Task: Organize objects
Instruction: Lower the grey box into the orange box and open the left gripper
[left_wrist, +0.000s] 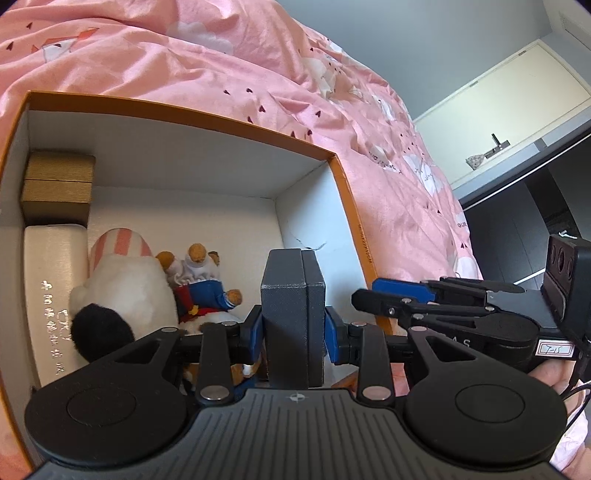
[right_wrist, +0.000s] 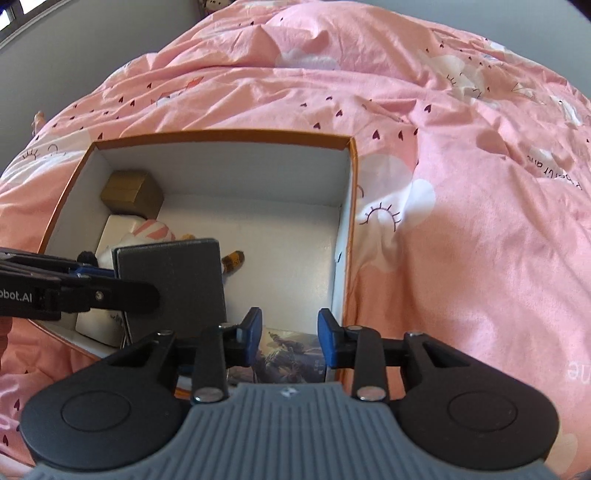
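- Left gripper (left_wrist: 293, 328): blue pads pressed against both sides of a grey case (left_wrist: 293, 295), held upright on edge over the near part of the box (left_wrist: 236, 118).
- Right gripper (right_wrist: 290, 341): jaws apart, nothing between them, hovering over the box's near right corner above a printed card (right_wrist: 288, 363).
- Box: orange outside, white inside, open-topped, resting on the pink duvet (right_wrist: 461, 221).
- Gold boxes (left_wrist: 57, 188): two, in the box's far left corner.
- White case (left_wrist: 51, 291): along the box's left wall, just nearer than the gold boxes.
- Plush toys (left_wrist: 147, 288): beside the white case, left of the grey case.
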